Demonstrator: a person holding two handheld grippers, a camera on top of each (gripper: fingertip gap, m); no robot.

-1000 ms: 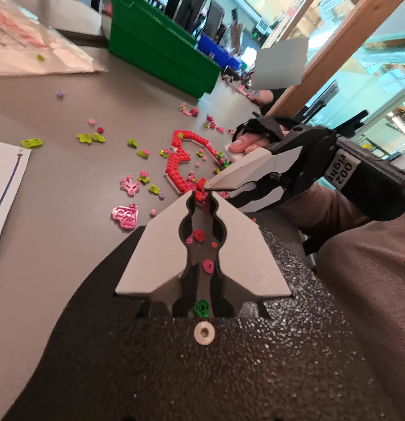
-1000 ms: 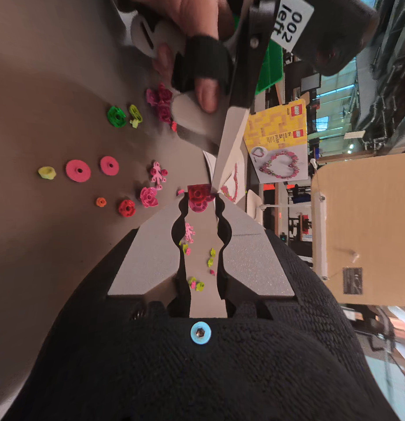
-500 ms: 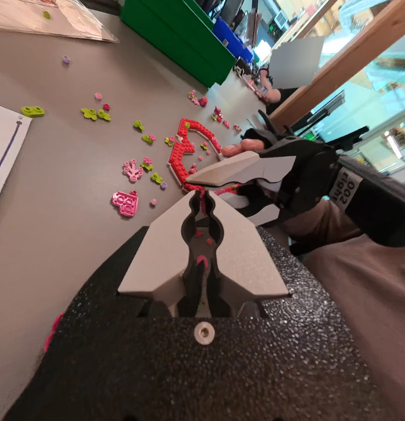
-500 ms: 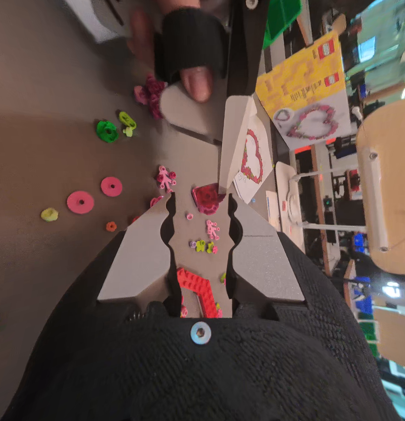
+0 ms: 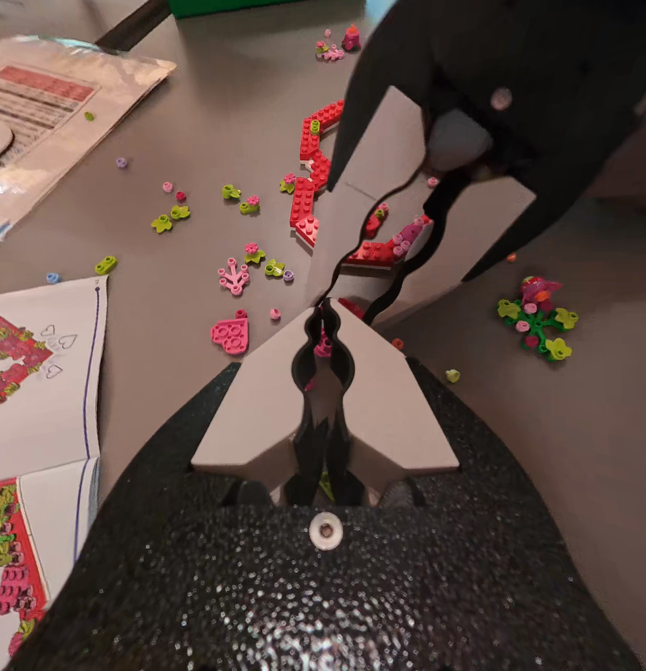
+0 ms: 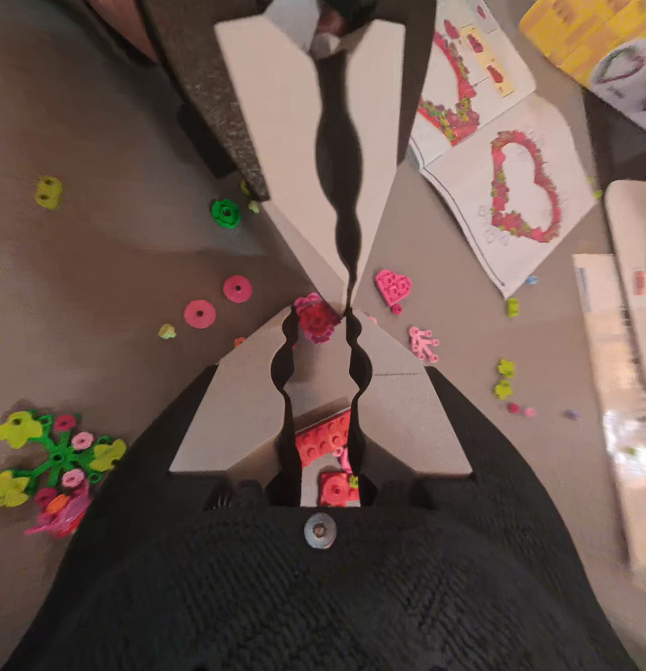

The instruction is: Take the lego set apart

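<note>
A small red and magenta flower piece (image 6: 316, 321) is pinched at its edge by my left gripper (image 5: 323, 308), which is shut; the piece shows pink through the gap below the tips (image 5: 323, 348). My right gripper (image 6: 321, 316) is open, facing the left gripper (image 6: 348, 308) tip to tip, with the flower between its fingertips. In the left wrist view the right gripper (image 5: 345, 312) comes down from the upper right. The broken red heart frame (image 5: 310, 203) lies on the grey table beyond, and part of it shows under the right gripper (image 6: 325, 443).
Loose pink and lime pieces are scattered about. A pink heart plate (image 5: 230, 334) lies left of the tips. A green flower cluster (image 5: 535, 323) lies to the right. The open instruction booklet (image 5: 42, 363), a plastic bag (image 5: 42, 109) and a yellow box (image 6: 586, 43) sit around the edges. My two grippers' fingertips are within a few centimetres of each other.
Both grippers have tilted to look down at the table and now meet tip to tip. The right gripper's jaws have opened. The left gripper has stayed shut on the flower piece.
</note>
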